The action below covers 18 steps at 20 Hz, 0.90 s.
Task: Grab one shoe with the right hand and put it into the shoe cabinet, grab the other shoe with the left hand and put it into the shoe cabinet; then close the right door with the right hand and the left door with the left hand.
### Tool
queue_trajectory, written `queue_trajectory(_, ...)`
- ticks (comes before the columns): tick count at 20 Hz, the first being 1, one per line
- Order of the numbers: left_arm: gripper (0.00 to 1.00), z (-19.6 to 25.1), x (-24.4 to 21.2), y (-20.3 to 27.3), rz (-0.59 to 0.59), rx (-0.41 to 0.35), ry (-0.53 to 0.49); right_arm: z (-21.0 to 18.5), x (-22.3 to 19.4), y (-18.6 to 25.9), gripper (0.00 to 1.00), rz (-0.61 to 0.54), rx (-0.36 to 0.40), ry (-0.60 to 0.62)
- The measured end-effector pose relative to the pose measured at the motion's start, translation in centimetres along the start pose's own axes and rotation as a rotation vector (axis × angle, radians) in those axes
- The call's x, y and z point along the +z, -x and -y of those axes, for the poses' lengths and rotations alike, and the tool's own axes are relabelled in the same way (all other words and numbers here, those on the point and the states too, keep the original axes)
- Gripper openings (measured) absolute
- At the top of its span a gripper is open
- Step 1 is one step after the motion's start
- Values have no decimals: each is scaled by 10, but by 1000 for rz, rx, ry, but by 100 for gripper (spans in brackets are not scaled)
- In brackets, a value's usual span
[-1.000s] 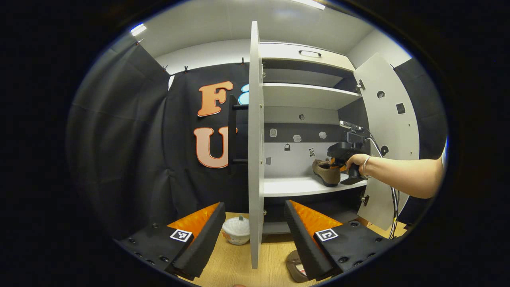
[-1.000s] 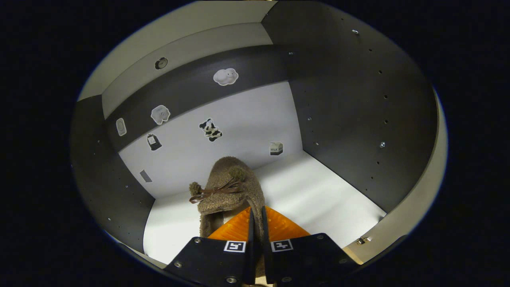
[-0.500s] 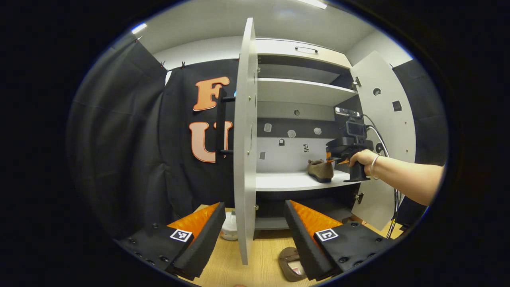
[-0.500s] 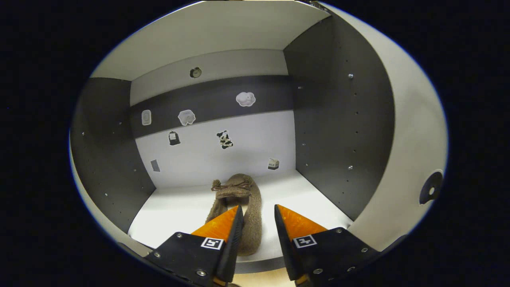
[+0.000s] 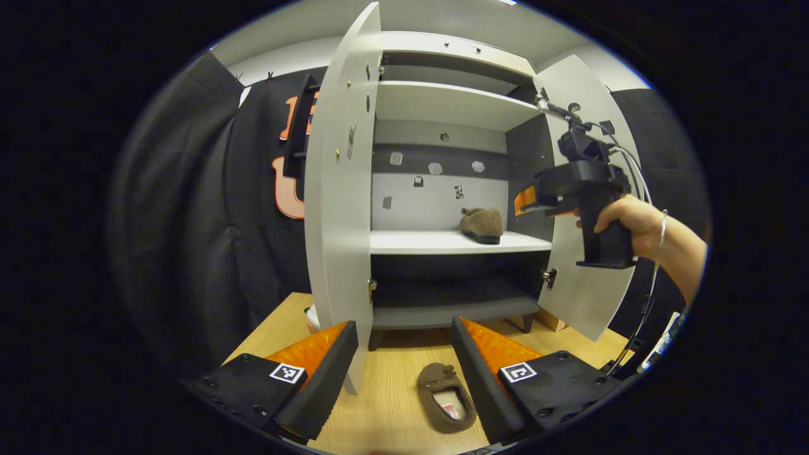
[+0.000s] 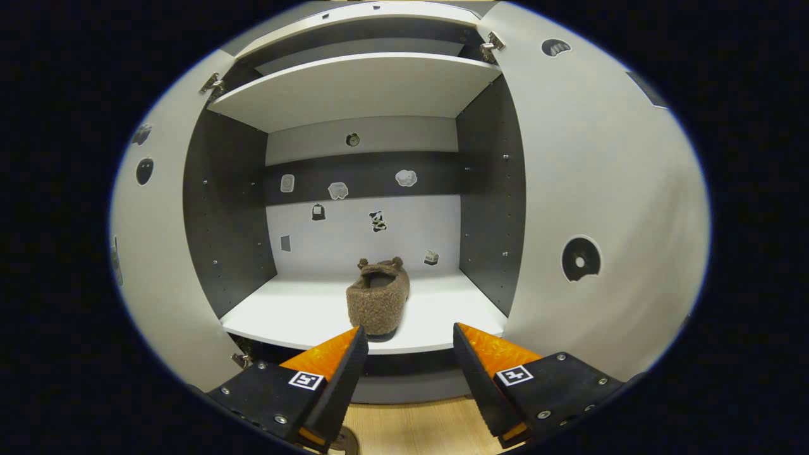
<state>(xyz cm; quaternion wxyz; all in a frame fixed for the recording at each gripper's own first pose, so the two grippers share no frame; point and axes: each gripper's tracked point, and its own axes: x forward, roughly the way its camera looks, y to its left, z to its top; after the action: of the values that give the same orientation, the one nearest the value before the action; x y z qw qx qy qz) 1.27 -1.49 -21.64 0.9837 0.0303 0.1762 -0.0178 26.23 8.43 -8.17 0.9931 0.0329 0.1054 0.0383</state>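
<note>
Centrally, one fuzzy brown slipper (image 6: 378, 299) sits on the shoe cabinet (image 6: 354, 88) shelf, right gripper (image 6: 407, 354) spread wide before it; lower-centre in the left gripper view (doors ajar), the other slipper (image 5: 446, 398) lies on the wooden floor (image 5: 392, 392) between the wide left gripper (image 5: 404, 354) fingers.

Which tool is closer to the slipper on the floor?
Left. The left tool hangs open just above the slipper on the floor, which lies between its fingers. The right tool is up by the cabinet shelf, well above it.
</note>
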Motion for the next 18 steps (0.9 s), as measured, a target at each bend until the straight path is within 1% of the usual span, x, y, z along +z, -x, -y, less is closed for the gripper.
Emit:
queue_trajectory(1,97,3,-19,-4,-41,-8,3,3,-6,11,85,2,-1,10)
queue_trajectory(4,97,10,-78,-20,-171,-27,27,10,-19,40,92,7,-4,31)
queue_trajectory(5,97,11,-97,-24,-213,-27,30,11,-21,49,92,15,-3,38)
queue_trajectory(6,99,12,-113,-28,-253,-27,36,12,-23,56,93,22,5,42)
queue_trajectory(7,97,11,-128,-32,-285,-27,41,13,-27,64,93,25,12,44)
queue_trajectory(9,97,13,-155,-39,-358,-39,52,16,-35,76,93,21,18,44)
queue_trajectory(10,97,13,-166,-41,-394,-44,57,18,-38,82,93,20,16,44)
queue_trajectory(11,99,16,-178,-45,-426,-49,62,22,-42,90,93,17,8,51)
queue_trajectory(12,98,17,-189,-49,-455,-52,67,26,-47,96,93,9,2,57)
queue_trajectory(14,99,19,-208,-54,-509,-59,74,31,-58,107,93,-8,-2,59)
queue_trajectory(15,98,19,-216,-58,-527,-57,71,33,-62,114,93,-16,-2,54)
queue_trajectory(18,98,22,-238,-64,-599,-64,68,41,-73,129,93,-35,-5,35)
